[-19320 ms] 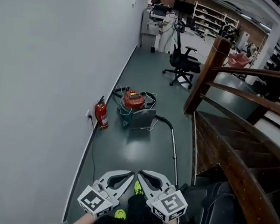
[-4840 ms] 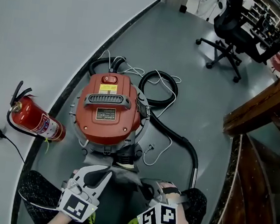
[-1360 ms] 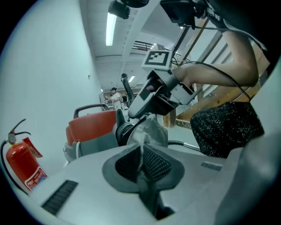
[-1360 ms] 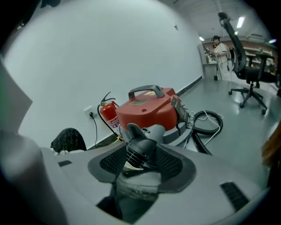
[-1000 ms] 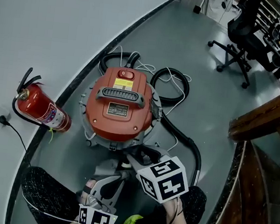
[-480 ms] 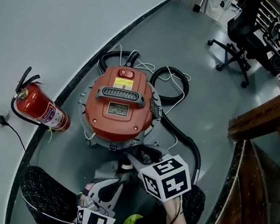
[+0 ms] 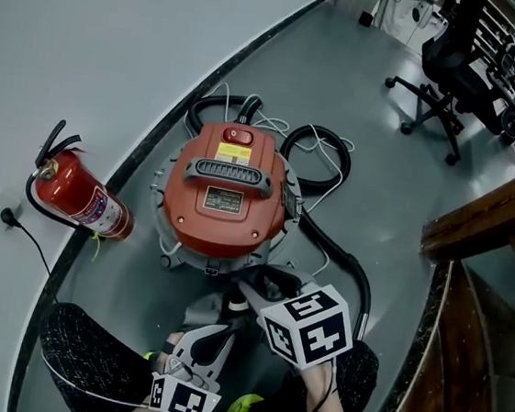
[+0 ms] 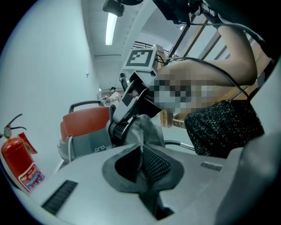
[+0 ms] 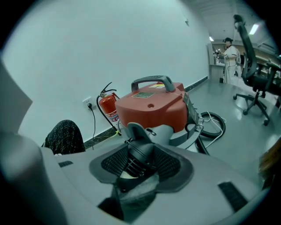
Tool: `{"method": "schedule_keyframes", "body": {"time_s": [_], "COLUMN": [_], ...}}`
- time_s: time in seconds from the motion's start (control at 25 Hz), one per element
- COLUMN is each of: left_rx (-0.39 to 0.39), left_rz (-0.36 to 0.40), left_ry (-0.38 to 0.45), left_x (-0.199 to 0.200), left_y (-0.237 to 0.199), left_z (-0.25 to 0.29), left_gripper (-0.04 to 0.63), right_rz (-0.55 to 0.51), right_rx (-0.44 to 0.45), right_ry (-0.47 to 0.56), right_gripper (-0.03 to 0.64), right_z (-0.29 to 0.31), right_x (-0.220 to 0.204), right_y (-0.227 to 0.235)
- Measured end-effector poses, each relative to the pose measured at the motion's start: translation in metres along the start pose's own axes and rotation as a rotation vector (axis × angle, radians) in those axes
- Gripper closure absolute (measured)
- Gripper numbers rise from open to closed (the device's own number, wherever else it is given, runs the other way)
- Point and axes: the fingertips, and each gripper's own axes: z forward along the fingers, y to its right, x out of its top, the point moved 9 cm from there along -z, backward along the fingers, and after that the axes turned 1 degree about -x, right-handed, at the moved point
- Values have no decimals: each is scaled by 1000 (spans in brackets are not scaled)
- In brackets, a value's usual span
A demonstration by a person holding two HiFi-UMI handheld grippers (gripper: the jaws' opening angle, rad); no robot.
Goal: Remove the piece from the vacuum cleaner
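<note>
We see the right claw (image 7: 249, 296) closed on a black ribbed piece (image 9: 137, 160), its pads pressing on both sides of it; the piece sits at the near, lower side of the vacuum cleaner (image 7: 229, 197), where the grey body meets the floor (image 7: 373, 167); its long axis runs from that grey body back towards us, in line with the claw, with the far end against the machine; the left claw (image 8: 141, 149) is nearly shut, pinching a thin fold of grey cloth (image 8: 147, 129) that rises from between its pads just beside the piece and hangs under it in the right gripper view.

The vacuum cleaner stands upright, red lid and handle on top, close to the curved wall (image 7: 91, 43); the floor is open on the side away from the wall, towards an office chair (image 7: 448, 70) that is well apart; a wooden stair rail (image 7: 492, 213) bounds the right side.

A red fire extinguisher (image 7: 81, 197) leans at the foot of the wall, just beside the vacuum cleaner; a black hose (image 7: 348, 266) loops behind the machine and bends round its right side to the near side, close to the right claw; thin white cable lies over the loop; our knees in dark speckled trousers (image 7: 74, 355) flank both claws, so room on the near side is tight.
</note>
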Motion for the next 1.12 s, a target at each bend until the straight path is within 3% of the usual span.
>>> {"method": "schedule_keyframes", "body": {"time_s": [0.16, 0.24, 0.32, 0.4, 0.52, 0.64, 0.72, 0.8, 0.92, 1.12], "left_rx": [-1, -9, -18, -23, -28, -30, -30, -27, -10, 3], "left_rz": [87, 80, 65, 48, 28, 17, 7, -10, -37, -16], "left_ry": [8, 9, 7, 7, 9, 9, 12, 15, 15, 5], "left_x": [0, 1, 2, 1, 0, 0, 0, -1, -2, -2], "left_y": [-4, -6, -7, -9, -10, -11, -11, -13, -19, -22], "left_z": [0, 0, 1, 1, 1, 3, 5, 6, 8, 8], "left_gripper": [572, 571, 571, 571, 571, 571, 571, 571, 571, 572], "right_rz": [-12, -94, -266, -501, -833, -1000, -1088, -1179, -1214, -1120], "right_rx": [25, 15, -15, 10, 34, -7, -25, -73, -97, -118], "right_ry": [11, 21, 55, 69, -13, -59, -77, -67, -58, -34], "right_gripper": [420, 437, 437, 437, 436, 449, 533, 567, 597, 600], "right_z": [-2, -12, -32, -53, -64, -51, -44, -42, -44, -44], "right_x": [-2, -5, -11, -19, -27, -30, -35, -43, -56, -67], "right_y": [2, 5, 5, -2, -18, -31, -40, -46, -52, -56]}}
